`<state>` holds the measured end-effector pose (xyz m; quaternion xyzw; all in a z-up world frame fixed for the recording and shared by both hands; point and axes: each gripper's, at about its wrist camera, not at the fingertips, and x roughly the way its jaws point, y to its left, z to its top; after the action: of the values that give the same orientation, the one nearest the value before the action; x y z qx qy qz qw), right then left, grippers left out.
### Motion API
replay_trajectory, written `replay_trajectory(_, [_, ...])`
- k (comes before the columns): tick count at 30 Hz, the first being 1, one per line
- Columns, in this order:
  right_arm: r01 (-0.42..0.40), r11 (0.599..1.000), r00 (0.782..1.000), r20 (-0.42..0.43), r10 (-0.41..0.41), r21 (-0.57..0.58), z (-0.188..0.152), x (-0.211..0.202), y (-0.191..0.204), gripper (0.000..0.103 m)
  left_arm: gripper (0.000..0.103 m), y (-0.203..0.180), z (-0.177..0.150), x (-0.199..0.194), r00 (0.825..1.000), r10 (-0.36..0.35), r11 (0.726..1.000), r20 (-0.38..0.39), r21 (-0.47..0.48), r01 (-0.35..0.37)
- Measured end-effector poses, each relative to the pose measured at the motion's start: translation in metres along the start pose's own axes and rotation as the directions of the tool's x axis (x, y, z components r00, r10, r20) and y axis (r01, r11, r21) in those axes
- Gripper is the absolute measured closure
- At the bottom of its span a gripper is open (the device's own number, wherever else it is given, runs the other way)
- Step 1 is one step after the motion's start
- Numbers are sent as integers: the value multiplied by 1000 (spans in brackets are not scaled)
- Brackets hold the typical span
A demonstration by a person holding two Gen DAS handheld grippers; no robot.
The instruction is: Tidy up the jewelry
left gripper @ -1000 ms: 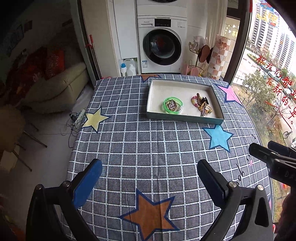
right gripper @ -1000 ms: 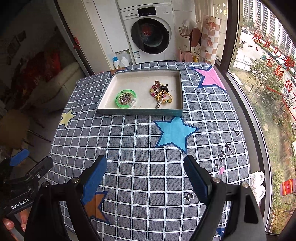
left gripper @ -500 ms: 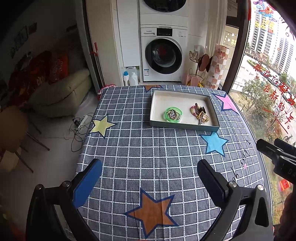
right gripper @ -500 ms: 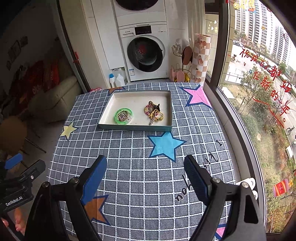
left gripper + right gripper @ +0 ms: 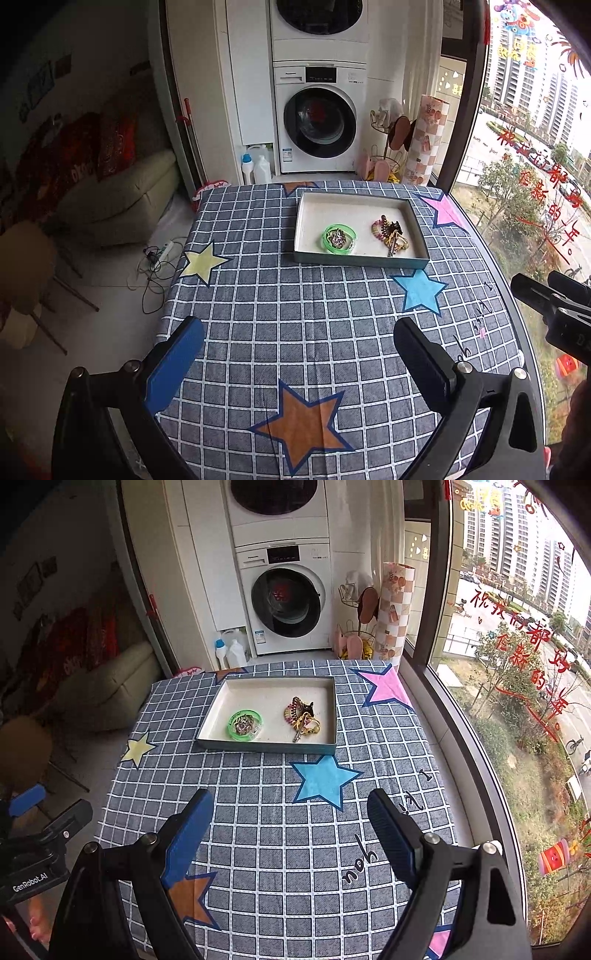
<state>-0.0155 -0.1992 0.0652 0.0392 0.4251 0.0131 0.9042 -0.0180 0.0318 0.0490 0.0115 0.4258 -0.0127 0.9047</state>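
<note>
A shallow grey tray (image 5: 360, 261) (image 5: 266, 746) with a white inside lies at the far side of the table. In it a green bangle (image 5: 339, 239) (image 5: 245, 725) rings a small silvery piece, and a tangled pile of beaded and gold jewelry (image 5: 389, 234) (image 5: 302, 720) lies to its right. My left gripper (image 5: 299, 349) is open and empty, high above the table's near side. My right gripper (image 5: 290, 821) is open and empty too, and it shows at the right edge of the left wrist view (image 5: 546, 299).
The table wears a grey checked cloth (image 5: 295, 314) with coloured stars. Behind it stand a washing machine (image 5: 319, 125), bottles (image 5: 255, 168) and a rack (image 5: 388, 147). A window (image 5: 517, 627) runs along the right. A sofa (image 5: 122, 195) and cables (image 5: 155, 258) are on the left.
Both grippers have pulled back and risen, so the table and tray look smaller and farther off. Both stay open. The jewelry in the tray has not moved.
</note>
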Motion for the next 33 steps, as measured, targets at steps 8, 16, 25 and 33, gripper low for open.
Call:
replay_trajectory(8, [10,1000,1000,3,-10,-19,-1,-9,7,16,0,-2,-1,-8,1000,-2,1000,13,14,2])
replay_trajectory(16, [28,999,999,31,-27,-43,-1,-15,16,16,0,1,3,-13,999,-8,1000,35,7,8])
replay_trajectory(25, [30,998,997,79,-26,-50,5,-19,21,16,0,4,6,-16,997,7,1000,80,4,-7])
replay_trajectory(33, [34,998,992,119,-28,-52,13,-21,22,16,0,6,11,-15,996,12,1000,89,-5,-12])
